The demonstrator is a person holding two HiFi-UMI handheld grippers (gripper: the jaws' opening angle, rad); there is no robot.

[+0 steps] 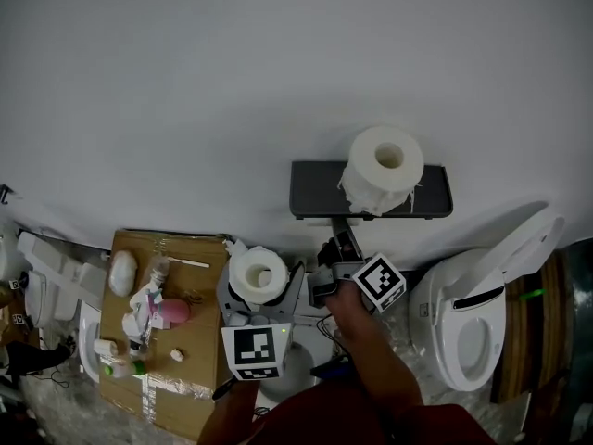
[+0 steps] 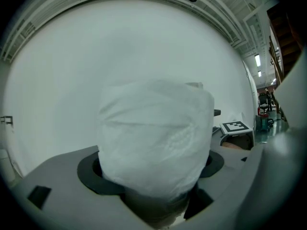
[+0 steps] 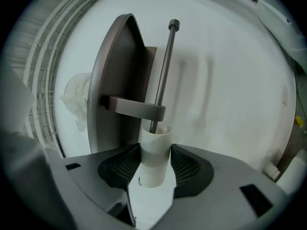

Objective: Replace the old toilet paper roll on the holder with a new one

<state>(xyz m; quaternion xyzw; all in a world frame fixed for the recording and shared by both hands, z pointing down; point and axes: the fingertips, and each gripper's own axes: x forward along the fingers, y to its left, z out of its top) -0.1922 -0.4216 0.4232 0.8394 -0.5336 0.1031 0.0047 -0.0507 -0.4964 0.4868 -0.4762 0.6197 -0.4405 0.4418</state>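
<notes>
A dark wall holder [image 1: 315, 193] carries a frayed white roll [image 1: 382, 168] standing on its shelf. In the right gripper view the holder's plate [image 3: 115, 80] and its thin rod [image 3: 164, 75] stand close ahead. The rod's near end runs into an empty white cardboard tube [image 3: 155, 157]. My right gripper [image 3: 154, 169] is shut on that tube, a pad on each side; in the head view it [image 1: 335, 253] points at the holder from below. My left gripper [image 1: 261, 293] is shut on a full white roll [image 1: 258, 272], which fills the left gripper view [image 2: 156, 143].
A white toilet [image 1: 482, 313] with its lid raised stands at the right. At the left a cardboard box [image 1: 208, 341] carries several small items, among them a pink object [image 1: 171, 311]. The white wall [image 1: 278, 82] fills the upper half of the head view.
</notes>
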